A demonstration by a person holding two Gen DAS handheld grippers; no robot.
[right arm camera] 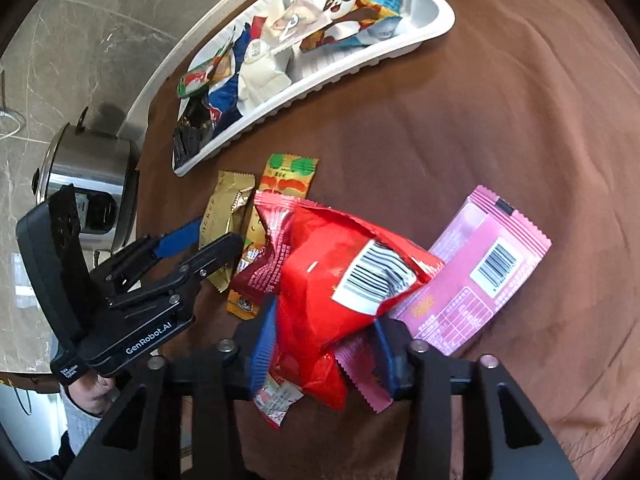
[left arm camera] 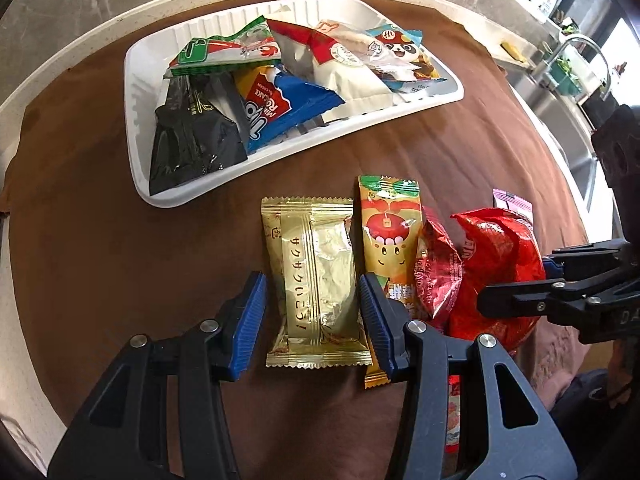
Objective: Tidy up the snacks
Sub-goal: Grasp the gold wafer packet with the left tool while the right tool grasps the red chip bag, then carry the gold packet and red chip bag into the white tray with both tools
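Left gripper [left arm camera: 312,312] open around a gold packet [left arm camera: 316,284] on the brown-clothed desk [left arm camera: 120,260], right gripper [right arm camera: 324,356] clamped on a red bag [right arm camera: 340,276] (crumpled), white tray [left arm camera: 432,98] of snacks on the far side.

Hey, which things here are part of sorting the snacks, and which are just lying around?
Job: white tray of snacks, gold packet, apple packet, small red packet, red bag, pink packet, left gripper, right gripper.

Lying about: steel pot, faucet.
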